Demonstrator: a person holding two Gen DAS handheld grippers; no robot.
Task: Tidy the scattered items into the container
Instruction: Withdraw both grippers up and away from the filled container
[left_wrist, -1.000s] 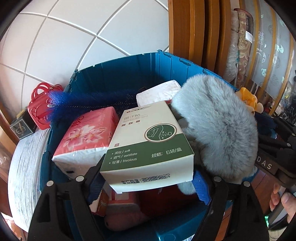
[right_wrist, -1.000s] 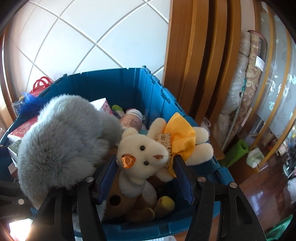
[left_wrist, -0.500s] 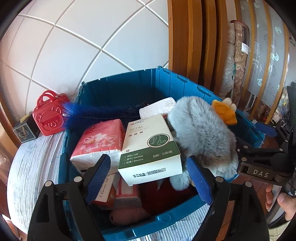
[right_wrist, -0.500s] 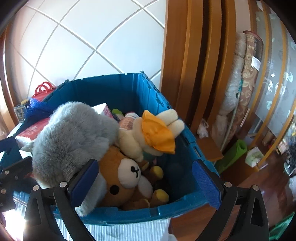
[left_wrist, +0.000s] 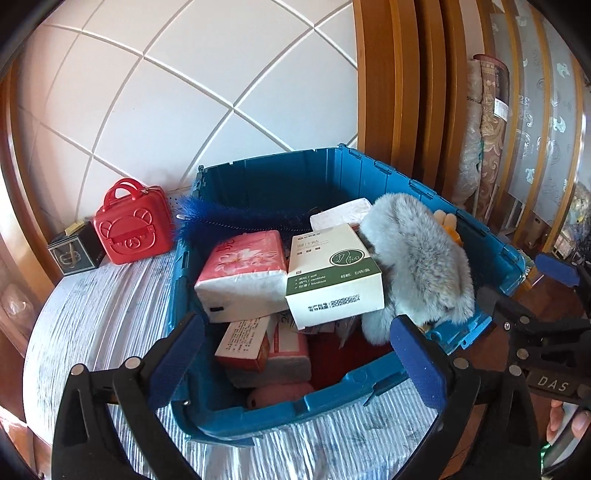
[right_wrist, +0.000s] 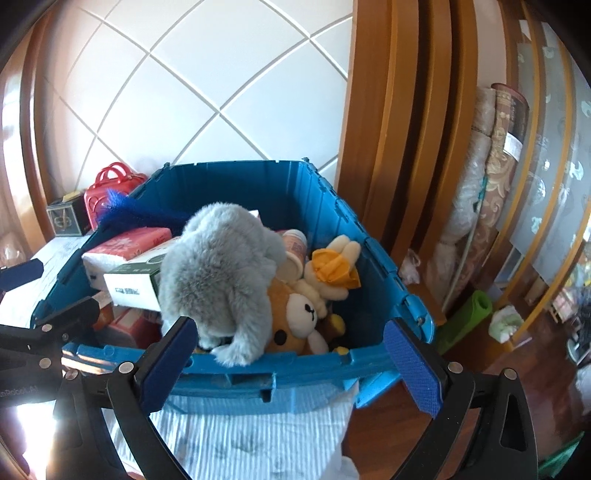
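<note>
Both tools empty now and drawn back from the blue crate (left_wrist: 369, 384). A second back, left tool (left_wrist: 295, 354) closed around the white-and-green tissue box (left_wrist: 332, 273), right tool (right_wrist: 291, 365) pinching the white bear in the yellow dress (right_wrist: 332, 269). Since then, left jaws just opening the last stretch to full width; right jaws sprung wide half a second back and unchanged since. Nothing between either pair of blue pads, only the near rim of the crate seen through the gap.

Tissue box now resting in the middle of the left view, tilted across the pink flowered tissue pack (left_wrist: 242, 269) and leaning against the grey plush (left_wrist: 417, 258). White bear lying face down at centre right of the right view, on top of the brown bear (right_wrist: 295, 317), beside a small jar (right_wrist: 295, 243). Blue bristle brush (left_wrist: 229, 218) laid across the back of the crate, one end sticking out over the left rim. Grey plush slumped against the near wall, one limb draped over the rim in the right view.

Probably two more items tidied, hands free for the next. Outside the crate on the striped bench (left_wrist: 92, 314), at upper left of the left view: red bear-face case (left_wrist: 133, 221) and small dark box (left_wrist: 75, 251). Possibly next to go in, though hard to say whether counted among the scattered things. Crate already heaped; little room left near the top.
</note>
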